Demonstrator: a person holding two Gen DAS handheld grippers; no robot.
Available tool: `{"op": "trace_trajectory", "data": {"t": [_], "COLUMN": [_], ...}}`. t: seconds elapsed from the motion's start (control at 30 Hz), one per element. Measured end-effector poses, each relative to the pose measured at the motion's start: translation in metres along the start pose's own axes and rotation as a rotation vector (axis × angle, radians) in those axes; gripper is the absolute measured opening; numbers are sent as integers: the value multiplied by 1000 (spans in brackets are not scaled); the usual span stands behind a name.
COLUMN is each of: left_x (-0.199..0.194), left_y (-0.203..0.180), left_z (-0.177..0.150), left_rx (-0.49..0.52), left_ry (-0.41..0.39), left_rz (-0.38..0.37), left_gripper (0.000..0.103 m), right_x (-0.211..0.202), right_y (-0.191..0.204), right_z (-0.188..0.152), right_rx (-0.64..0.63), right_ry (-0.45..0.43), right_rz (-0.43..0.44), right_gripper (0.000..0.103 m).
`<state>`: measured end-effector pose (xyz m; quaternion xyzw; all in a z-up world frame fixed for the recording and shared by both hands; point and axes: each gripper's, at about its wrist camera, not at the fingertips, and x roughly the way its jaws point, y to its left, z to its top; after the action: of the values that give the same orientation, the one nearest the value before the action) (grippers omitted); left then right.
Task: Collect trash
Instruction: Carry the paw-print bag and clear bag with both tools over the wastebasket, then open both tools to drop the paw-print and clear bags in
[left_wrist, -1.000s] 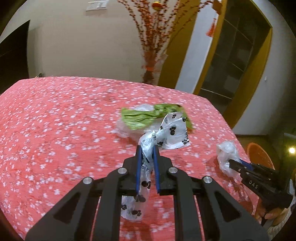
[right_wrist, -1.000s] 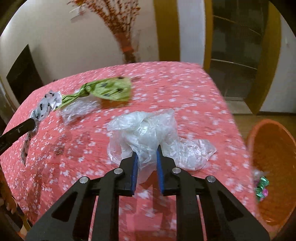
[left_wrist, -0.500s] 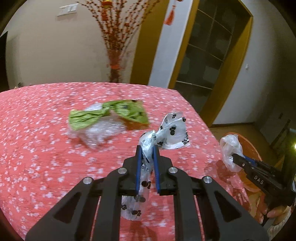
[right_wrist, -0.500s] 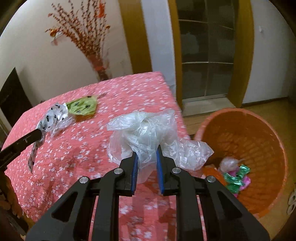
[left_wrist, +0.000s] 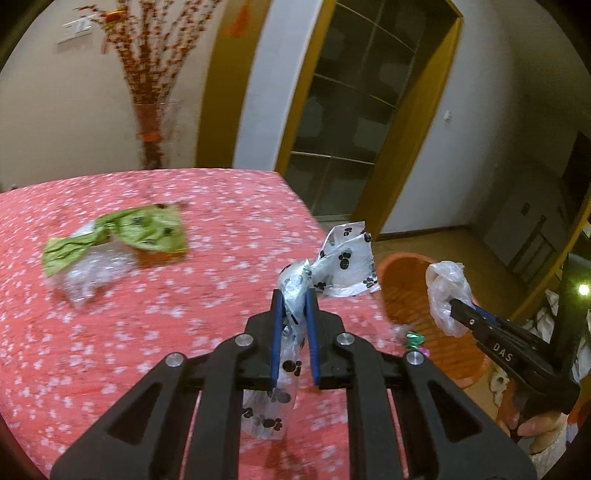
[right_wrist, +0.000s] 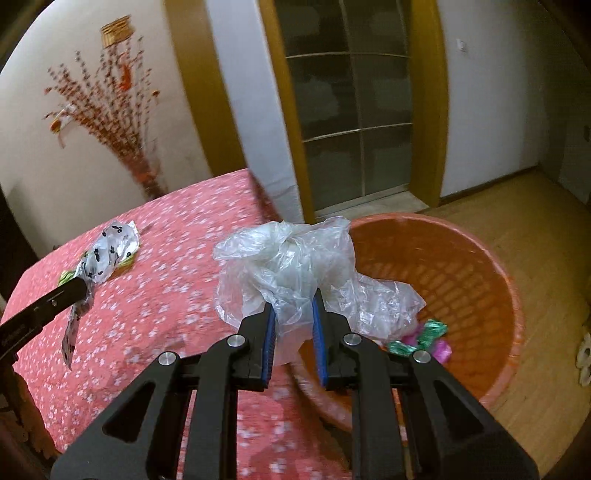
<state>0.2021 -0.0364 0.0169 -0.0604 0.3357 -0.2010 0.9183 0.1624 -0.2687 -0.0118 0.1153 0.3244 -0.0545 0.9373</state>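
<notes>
The left gripper (left_wrist: 293, 295) has its fingers pinched narrow on a white paw-print wrapper (left_wrist: 343, 266), held above the counter's (left_wrist: 110, 350) red flowered cloth near its edge. The right gripper (right_wrist: 293, 304) has its fingers clamped on a crumpled clear plastic bag (right_wrist: 288, 266), held at the rim of the orange basket (right_wrist: 498, 295) on the floor, where green and pink wrappers (right_wrist: 424, 336) lie inside. A green paw-print wrapper (left_wrist: 140, 229) and a clear plastic scrap (left_wrist: 88, 273) lie touching on the counter, well apart from both grippers.
</notes>
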Motion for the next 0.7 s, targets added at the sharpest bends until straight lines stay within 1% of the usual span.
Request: {"op": "trace_trajectory", "data": {"t": [0.23,0.43,0.7], "left_x": [23,39,66], "left_y": [-44,-82,-116], "left_z": [4,5,6], "left_rx": [37,66,94], "left_ry": [24,45,81], "left_rz": [-76,-135,-189], "left_gripper": [14,14,14], "right_x": [-5,-8,-12], "right_y": [-30,-49,-73], "right_z": [0,1,3], "right_rx": [53,84,120], "right_ry": [-13,-20,-34], "right_rz": [-51,-72,-96], "right_gripper": [18,18,18]}}
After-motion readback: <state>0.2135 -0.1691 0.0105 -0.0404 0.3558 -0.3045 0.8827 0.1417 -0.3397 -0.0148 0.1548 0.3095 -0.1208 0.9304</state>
